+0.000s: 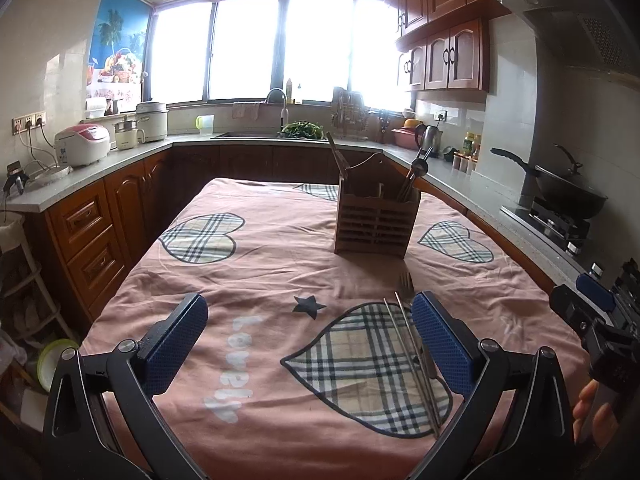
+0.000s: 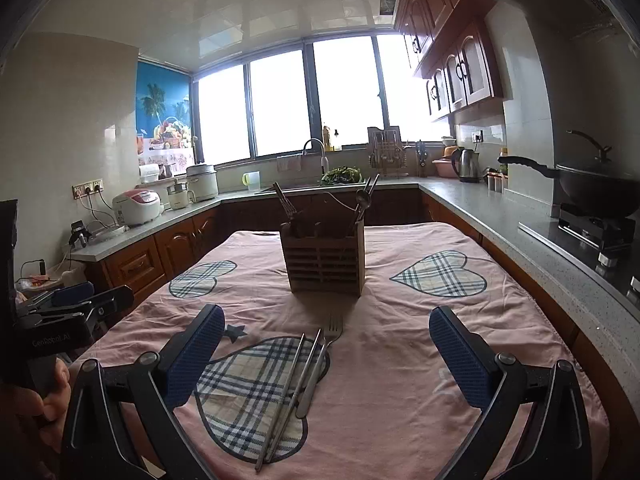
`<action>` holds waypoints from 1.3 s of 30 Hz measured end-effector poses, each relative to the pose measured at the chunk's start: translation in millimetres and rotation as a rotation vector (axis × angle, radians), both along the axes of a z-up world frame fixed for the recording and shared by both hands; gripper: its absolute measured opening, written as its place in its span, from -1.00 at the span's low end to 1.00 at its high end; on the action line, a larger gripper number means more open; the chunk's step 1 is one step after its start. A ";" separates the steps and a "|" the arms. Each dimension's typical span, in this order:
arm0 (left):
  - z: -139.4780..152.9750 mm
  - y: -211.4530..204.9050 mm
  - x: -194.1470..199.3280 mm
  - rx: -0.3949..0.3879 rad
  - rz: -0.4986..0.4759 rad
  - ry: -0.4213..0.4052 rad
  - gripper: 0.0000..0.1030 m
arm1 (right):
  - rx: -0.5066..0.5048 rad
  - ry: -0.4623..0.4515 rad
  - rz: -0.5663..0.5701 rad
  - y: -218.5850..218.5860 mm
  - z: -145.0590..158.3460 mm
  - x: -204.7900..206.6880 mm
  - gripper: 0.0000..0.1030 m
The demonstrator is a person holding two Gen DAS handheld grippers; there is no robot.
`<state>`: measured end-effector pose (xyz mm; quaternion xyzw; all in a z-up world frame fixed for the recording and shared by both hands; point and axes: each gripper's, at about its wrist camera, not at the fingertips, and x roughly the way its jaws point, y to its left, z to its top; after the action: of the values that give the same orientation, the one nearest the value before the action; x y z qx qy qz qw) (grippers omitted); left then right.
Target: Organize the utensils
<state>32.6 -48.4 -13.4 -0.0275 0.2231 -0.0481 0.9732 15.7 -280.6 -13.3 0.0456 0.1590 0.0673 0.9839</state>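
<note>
We find left gripper (image 1: 310, 344) and right gripper (image 2: 326, 354) jaws wide, empty. Chopsticks (image 2: 286, 396) touching fork (image 2: 320, 364) near table's (image 2: 500, 320) front edge; we expect double pickup.

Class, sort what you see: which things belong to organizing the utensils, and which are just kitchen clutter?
Job: fork, chopsticks, wooden holder, left gripper, right gripper.
Clutter: rice cooker, kettle, wok, jug.
</note>
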 end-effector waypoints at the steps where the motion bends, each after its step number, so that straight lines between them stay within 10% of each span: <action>1: -2.5 -1.4 0.0 0.003 0.005 0.004 1.00 | 0.001 0.011 -0.005 0.2 -4.9 1.1 1.00; 39: -9.4 -6.1 -20.8 0.048 0.042 -0.065 1.00 | 0.027 -0.017 -0.011 0.6 -22.2 -7.3 1.00</action>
<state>11.8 -54.5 -22.7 -0.0071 0.1917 -0.0230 0.9812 8.3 -280.0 -35.5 0.0592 0.1496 0.0645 0.9849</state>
